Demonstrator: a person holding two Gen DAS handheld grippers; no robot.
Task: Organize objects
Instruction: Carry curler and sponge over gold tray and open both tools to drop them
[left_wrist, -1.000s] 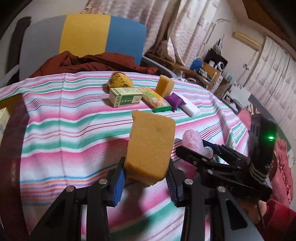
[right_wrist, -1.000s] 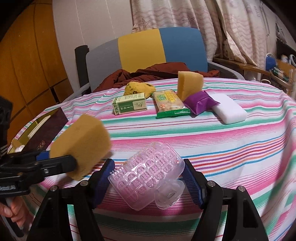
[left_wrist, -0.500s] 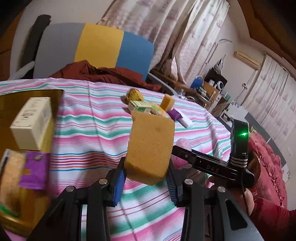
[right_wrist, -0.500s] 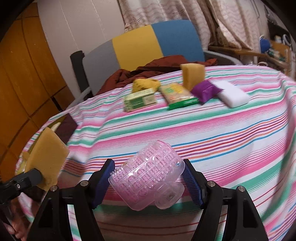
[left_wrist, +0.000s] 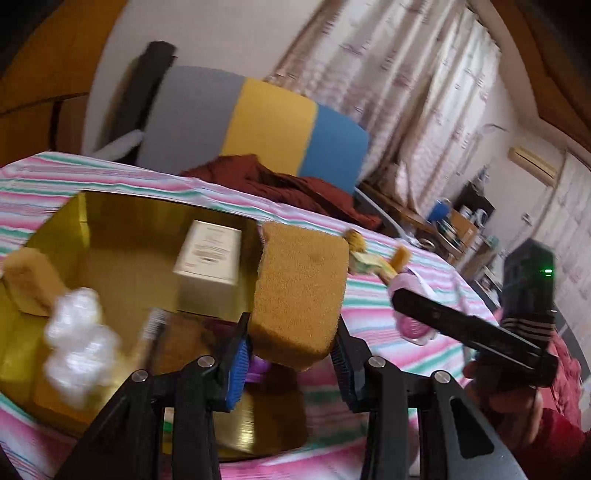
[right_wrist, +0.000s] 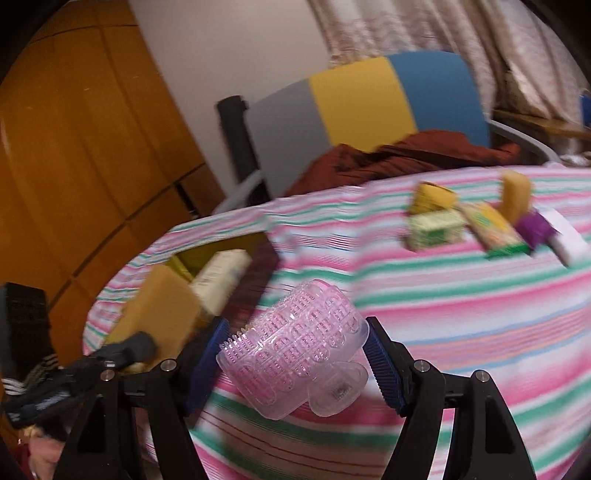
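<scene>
My left gripper (left_wrist: 290, 354) is shut on a yellow-brown sponge (left_wrist: 301, 291) and holds it over the near right corner of an open gold box (left_wrist: 122, 266). The box holds a cream carton (left_wrist: 208, 258), another sponge (left_wrist: 27, 280), a white crinkled wrap (left_wrist: 77, 339) and more. My right gripper (right_wrist: 295, 363) is shut on a pink plastic hair roller (right_wrist: 295, 347) above the striped tablecloth (right_wrist: 461, 295). The left gripper with its sponge (right_wrist: 162, 314) shows in the right wrist view, by the box.
Far across the table lie a green carton (right_wrist: 434, 229), a yellow round sponge (right_wrist: 430, 197), an upright sponge (right_wrist: 515, 195), a snack packet (right_wrist: 495, 229), a purple packet (right_wrist: 535, 229) and a white bar (right_wrist: 567, 242). A grey, yellow and blue chair (right_wrist: 369, 99) with a brown cloth (right_wrist: 406, 155) stands behind.
Both grippers have swung left toward the gold box with their loads. The box now fills the left wrist view and the sponge is above its corner.
</scene>
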